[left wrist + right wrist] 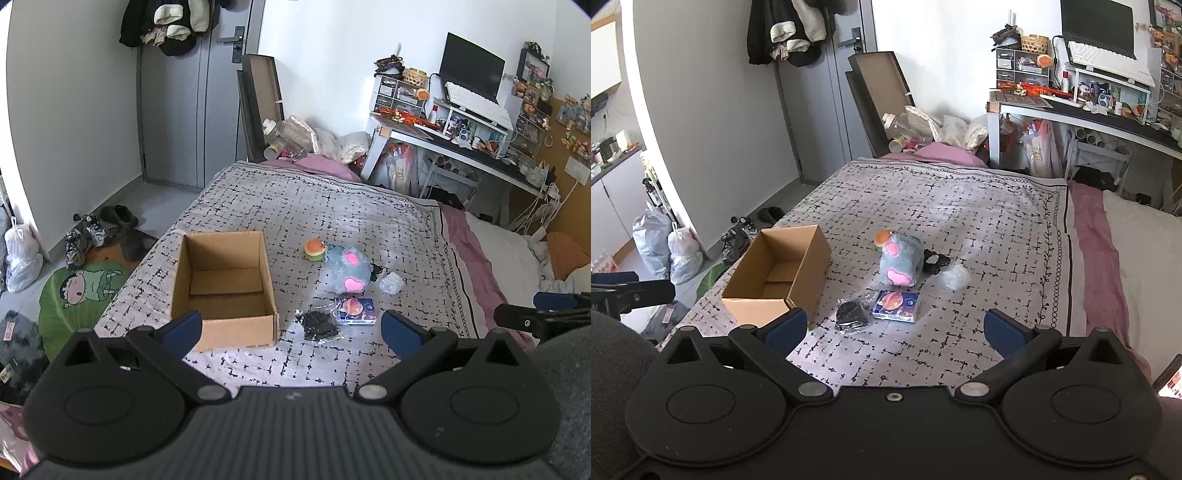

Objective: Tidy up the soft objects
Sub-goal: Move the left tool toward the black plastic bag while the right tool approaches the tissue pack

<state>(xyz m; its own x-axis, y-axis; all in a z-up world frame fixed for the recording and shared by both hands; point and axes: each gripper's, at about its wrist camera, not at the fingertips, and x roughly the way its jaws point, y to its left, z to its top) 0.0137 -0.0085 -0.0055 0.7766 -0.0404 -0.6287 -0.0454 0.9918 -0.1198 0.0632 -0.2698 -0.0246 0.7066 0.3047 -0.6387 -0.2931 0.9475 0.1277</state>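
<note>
A: We have the left gripper [291, 328] held above the near edge of the bed [369, 214], its blue fingers [184, 326] spread wide with nothing between them.

B: And our right gripper [895, 328] is the same, jaws apart and empty. Where do we see the soft things?

A: We see them grouped in the middle of the patterned bedspread: a grey-blue plush toy with pink patches [349, 271], a small burger plush [314, 249] touching its far left side, a tissue pack [356, 311] just in front of it, a black bundle in clear wrap [319, 325] beside that pack, and a crumpled clear bag [391, 283] to the right.

B: We see the open cardboard box [775, 277] standing empty to their left, apart from them. Something small and black [935, 261] lies against the plush; we cannot tell what.
</note>
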